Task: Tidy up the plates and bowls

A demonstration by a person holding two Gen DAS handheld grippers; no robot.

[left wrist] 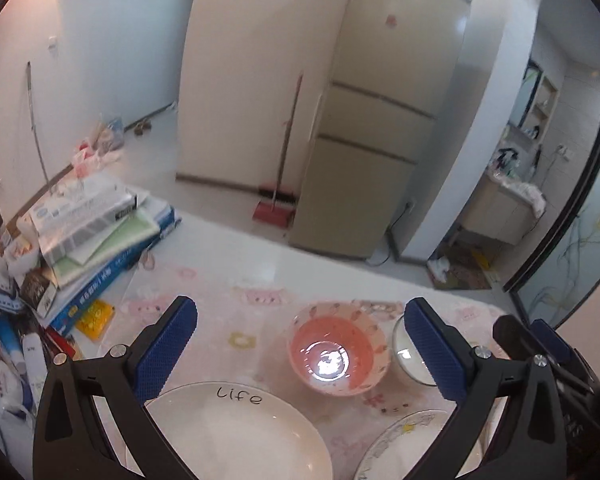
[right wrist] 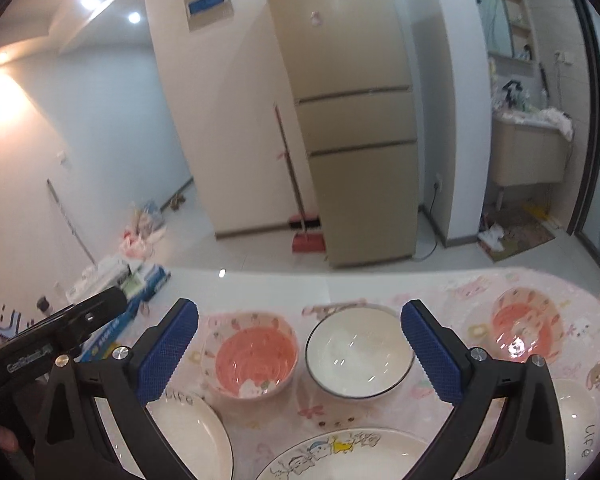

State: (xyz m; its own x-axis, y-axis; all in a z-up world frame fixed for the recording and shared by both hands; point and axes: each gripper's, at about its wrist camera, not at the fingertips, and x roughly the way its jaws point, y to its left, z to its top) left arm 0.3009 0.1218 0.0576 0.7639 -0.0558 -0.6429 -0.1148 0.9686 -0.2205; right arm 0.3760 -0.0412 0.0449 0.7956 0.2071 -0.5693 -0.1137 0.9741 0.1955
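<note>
My left gripper (left wrist: 300,312) stands open above the pink patterned tablecloth (left wrist: 228,312), nothing between its fingers. Under it lies a white plate marked "Life" (left wrist: 236,432). Just ahead sits a pink bowl (left wrist: 338,352), and a white bowl (left wrist: 404,360) is half hidden behind the right finger. A cartoon plate (left wrist: 412,448) lies at the lower right. My right gripper (right wrist: 299,308) is open too, empty, facing the pink bowl (right wrist: 252,356) and the white bowl (right wrist: 358,352). A second pink bowl (right wrist: 524,328) sits at far right, with another "Life" plate (right wrist: 580,420) near it.
A pile of boxes and papers (left wrist: 100,232) with bottles crowds the table's left end. The table's far edge (right wrist: 380,276) drops to a tiled floor, where a fridge (left wrist: 380,140) and a broom with red dustpan (left wrist: 272,212) stand. The left gripper's body (right wrist: 60,340) shows beside my right one.
</note>
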